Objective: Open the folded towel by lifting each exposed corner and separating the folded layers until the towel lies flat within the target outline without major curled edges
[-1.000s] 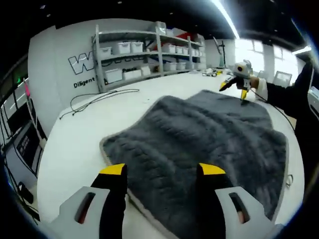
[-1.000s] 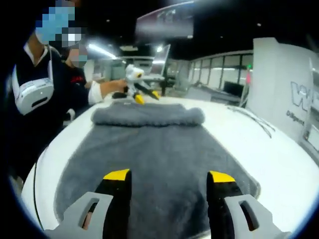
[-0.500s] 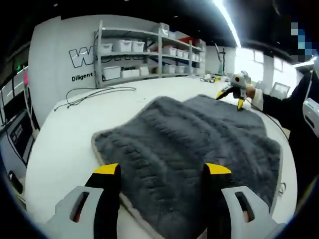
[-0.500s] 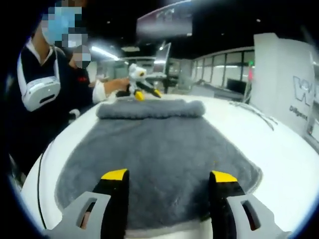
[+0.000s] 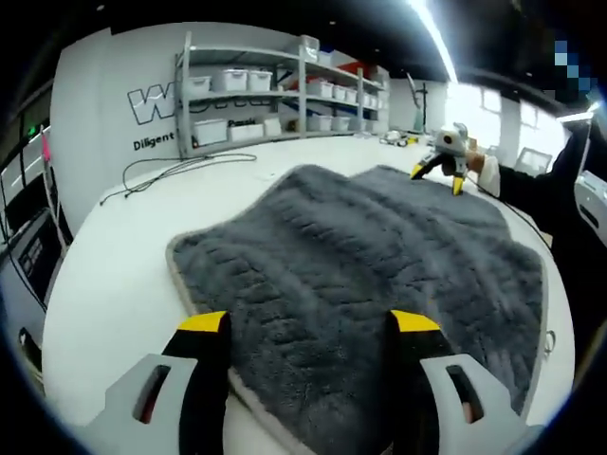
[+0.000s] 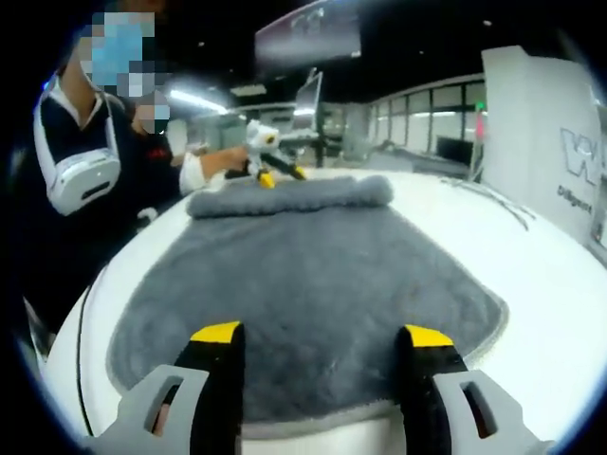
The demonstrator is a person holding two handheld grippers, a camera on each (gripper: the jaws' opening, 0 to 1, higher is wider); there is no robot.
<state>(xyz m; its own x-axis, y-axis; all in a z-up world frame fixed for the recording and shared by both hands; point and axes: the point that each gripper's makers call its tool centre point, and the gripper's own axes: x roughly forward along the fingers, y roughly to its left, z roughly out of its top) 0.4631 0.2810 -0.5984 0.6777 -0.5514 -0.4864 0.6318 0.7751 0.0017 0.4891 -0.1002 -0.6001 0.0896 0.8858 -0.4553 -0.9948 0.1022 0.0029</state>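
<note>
Nearest in the left gripper view, the left gripper (image 5: 309, 327) hangs with its yellow-tipped jaws spread wide and nothing between them, poised above the near edge of the grey towel (image 5: 379, 275), which lies spread over the white table (image 5: 114, 275). In the right gripper view the right gripper (image 6: 322, 341) is likewise wide open and empty, low over the opposite short edge of the towel (image 6: 313, 275). The cloth looks mostly opened out, yet at the far end in that view a rolled or folded band (image 6: 289, 196) runs across its width, right beside the left gripper (image 6: 261, 156) that shows there; no target outline can be made out on the table. To finish well, the likely need is to close on that rolled edge at a corner, taking only the top layer, lift it just clear and draw it outward low and evenly so the pile does not drag or curl, while the other tool pins or tensions the near end. By count: one towel, two grippers, one table, and beyond it one shelving rack (image 5: 275, 95) of white bins, one loose cable (image 5: 180, 171), and two people at the table's side.
</note>
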